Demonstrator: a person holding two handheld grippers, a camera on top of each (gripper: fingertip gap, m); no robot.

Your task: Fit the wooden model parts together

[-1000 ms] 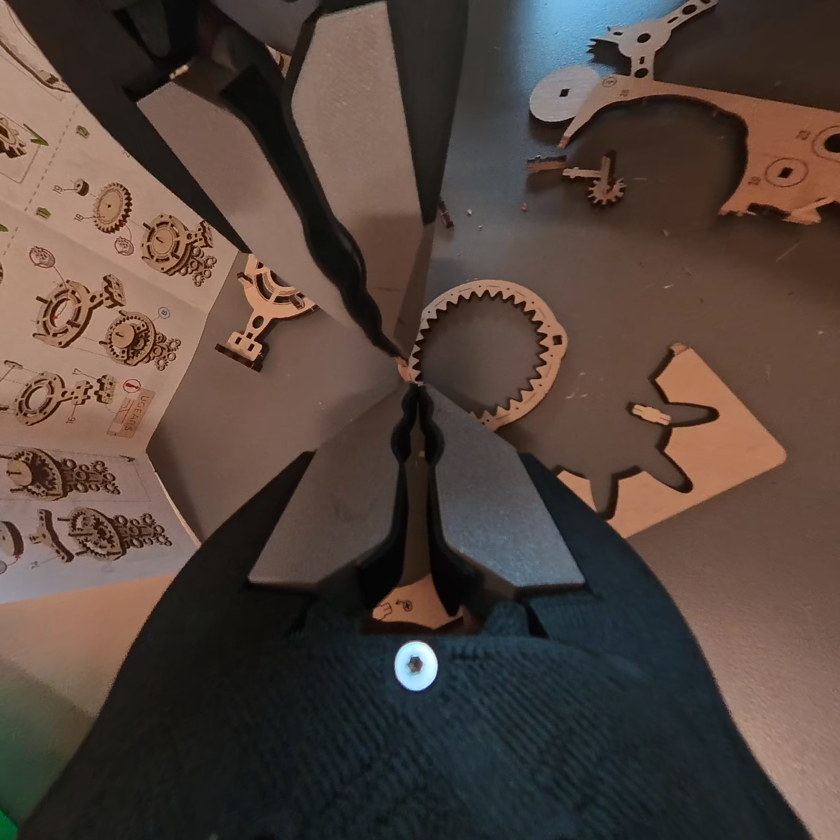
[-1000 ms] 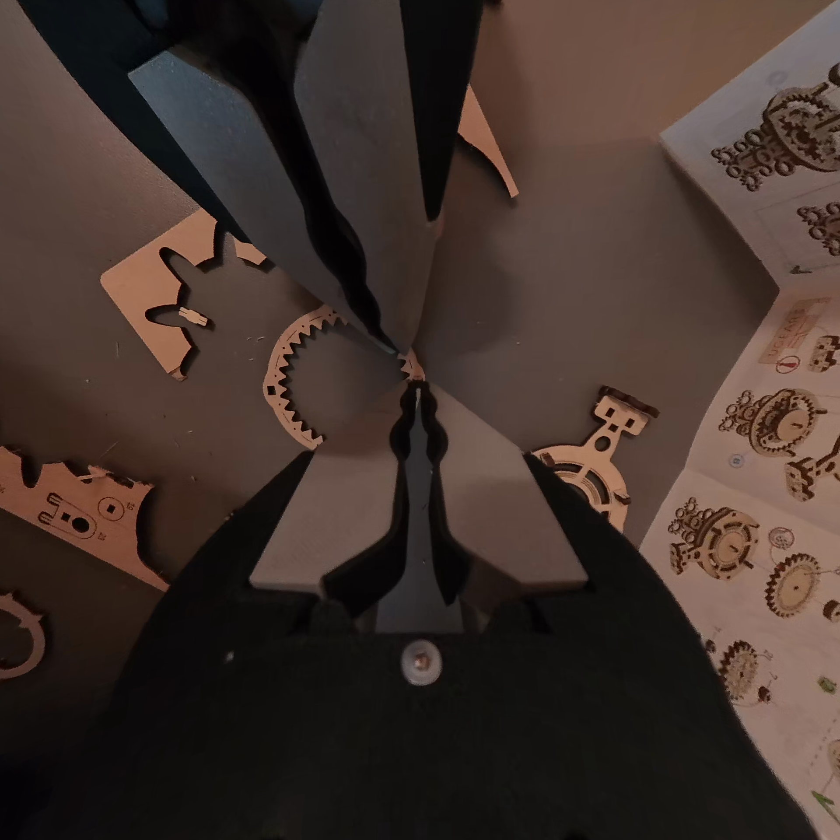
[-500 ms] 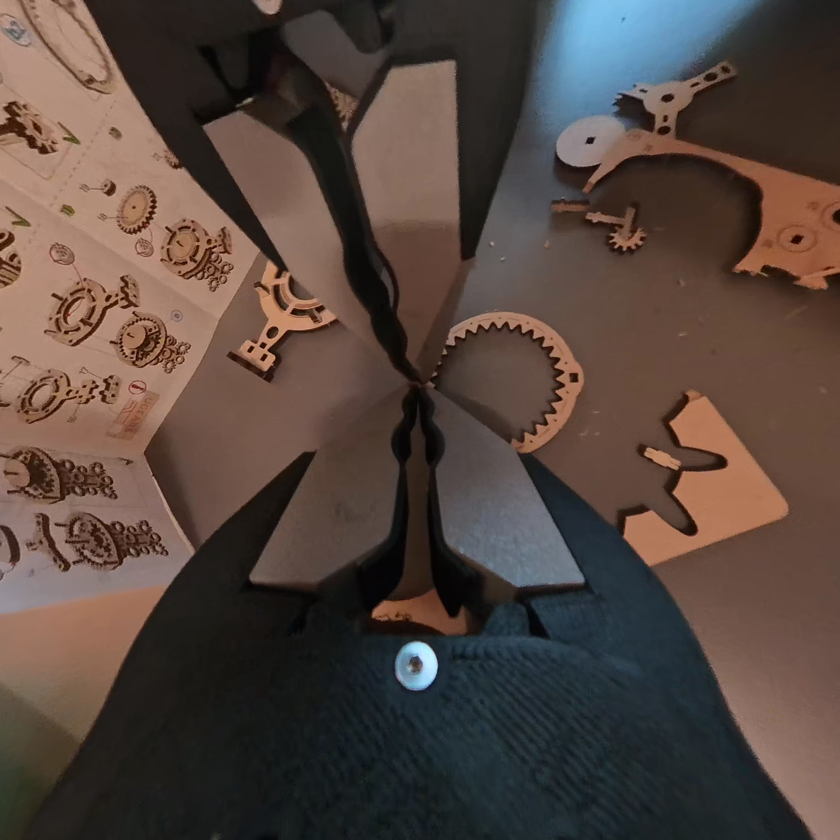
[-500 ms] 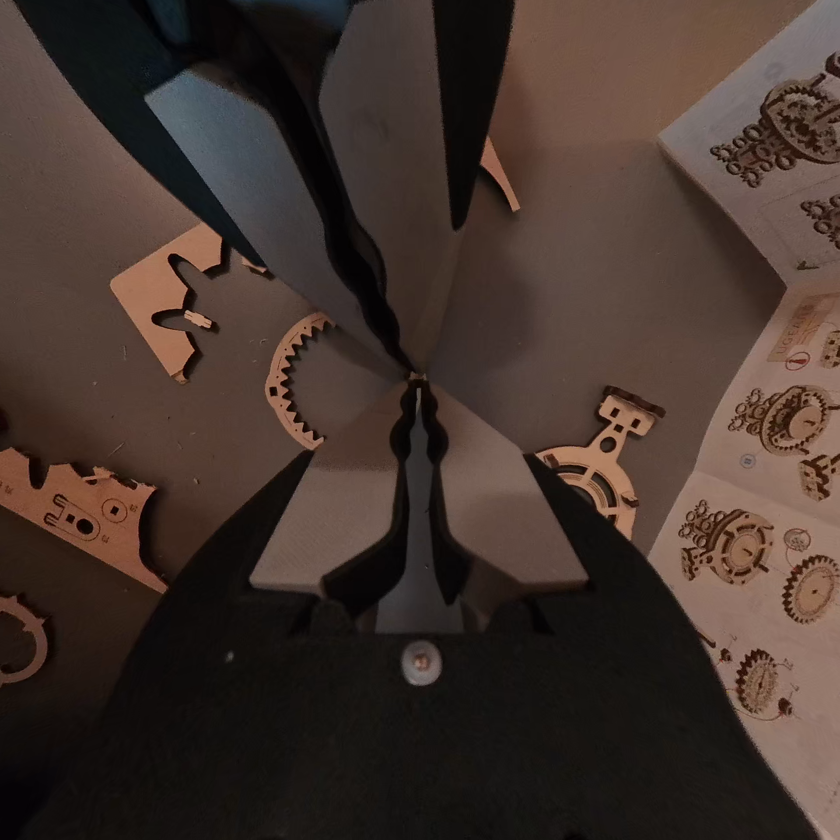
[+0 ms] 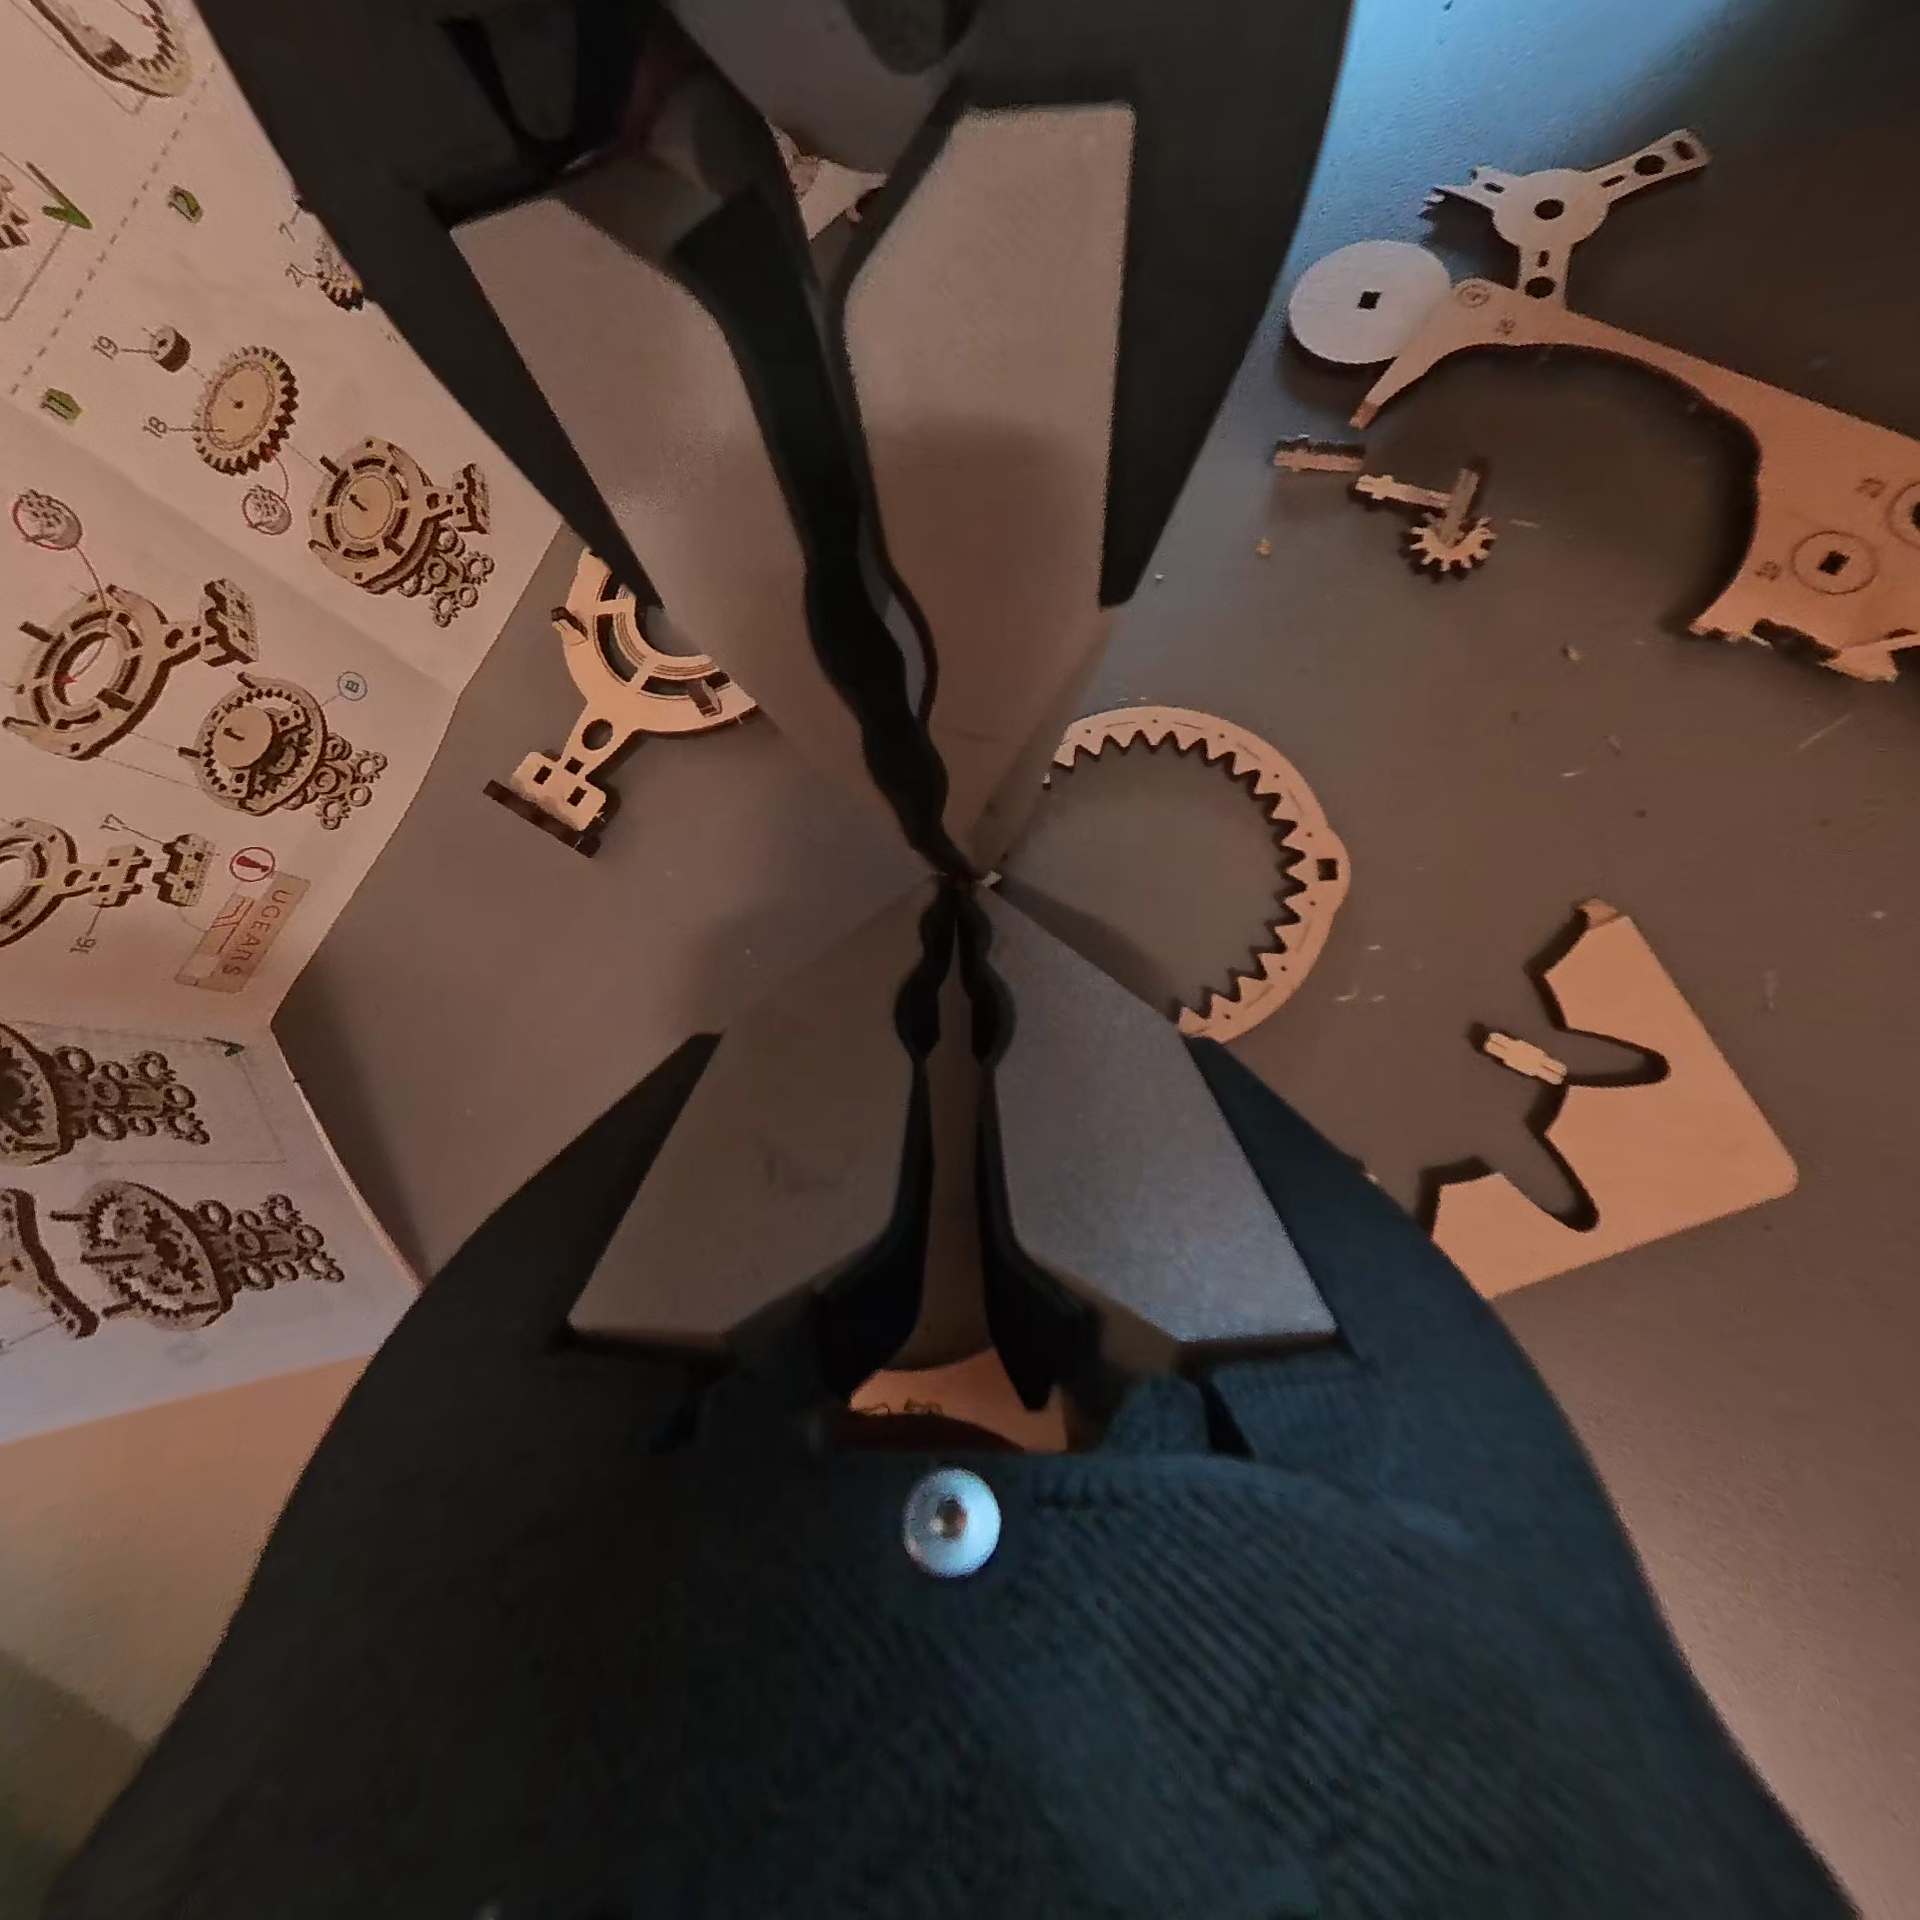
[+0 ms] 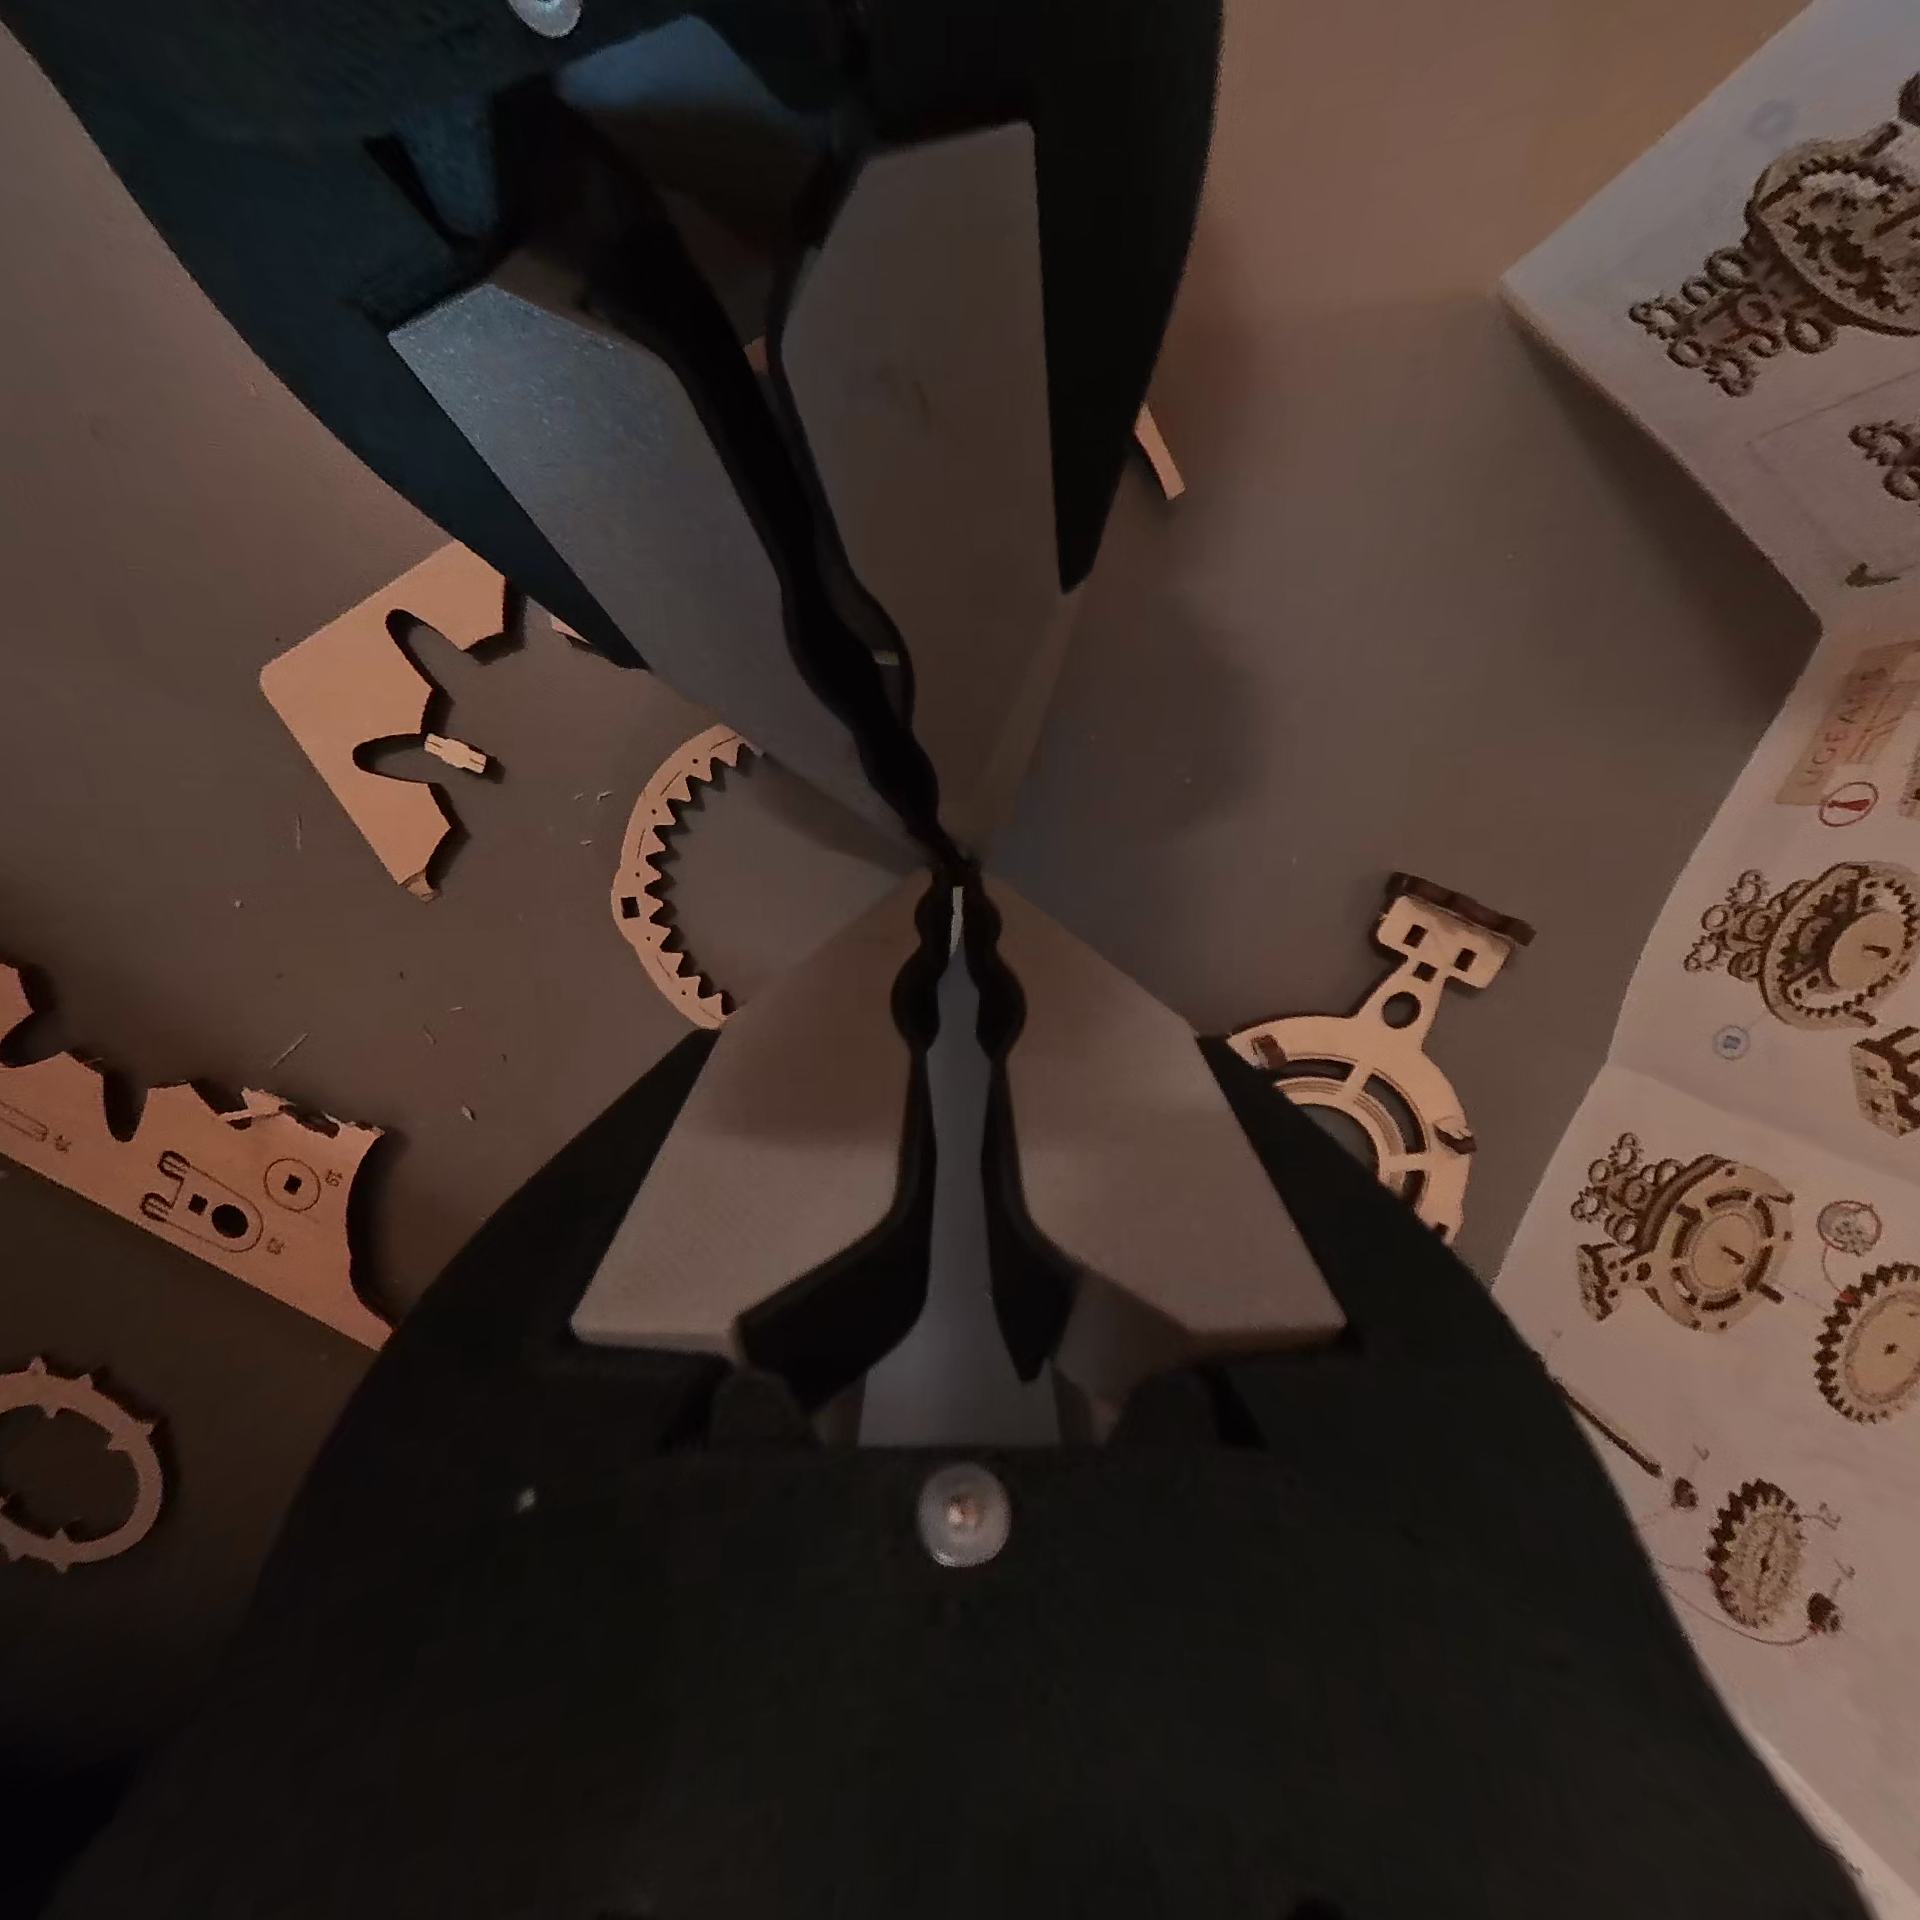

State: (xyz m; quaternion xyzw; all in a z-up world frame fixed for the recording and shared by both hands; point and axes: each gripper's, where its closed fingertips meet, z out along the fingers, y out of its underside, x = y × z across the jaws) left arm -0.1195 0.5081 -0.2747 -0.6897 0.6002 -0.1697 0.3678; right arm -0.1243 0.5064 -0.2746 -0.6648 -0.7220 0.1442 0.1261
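Note:
My left gripper [image 5: 951,906] and right gripper [image 6: 956,896] meet tip to tip above the grey table, both shut. A small pale wooden part [image 6: 951,920] shows as a sliver between the right fingertips. A pale speck of wood [image 5: 985,881] shows at the meeting point in the left wrist view; the rest is hidden. The right gripper [image 5: 948,857] comes in from the top of the left wrist view, and the left gripper [image 6: 940,847] likewise in the right wrist view. A toothed wooden ring [image 5: 1314,831] lies on the table below the tips [image 6: 649,831].
A part-built wooden assembly [image 5: 644,686] [image 6: 1377,1039] lies beside the instruction sheet [image 5: 156,623] [image 6: 1766,1143]. Cut-out plywood offcuts [image 5: 1662,1143] [image 5: 1818,468] [image 6: 353,727] [image 6: 156,1195], a small gear on an axle [image 5: 1444,540], a disc [image 5: 1361,301] and a small ring [image 6: 52,1397] lie around. My left and right fingertips are right by each other. Both grippers' tips are roughly 15 cm from the disc [image 5: 1361,301].
Both grippers stay shut and tip to tip. They have pressed closer together and shifted a little over the table; the wooden part at the tips shows less than before.

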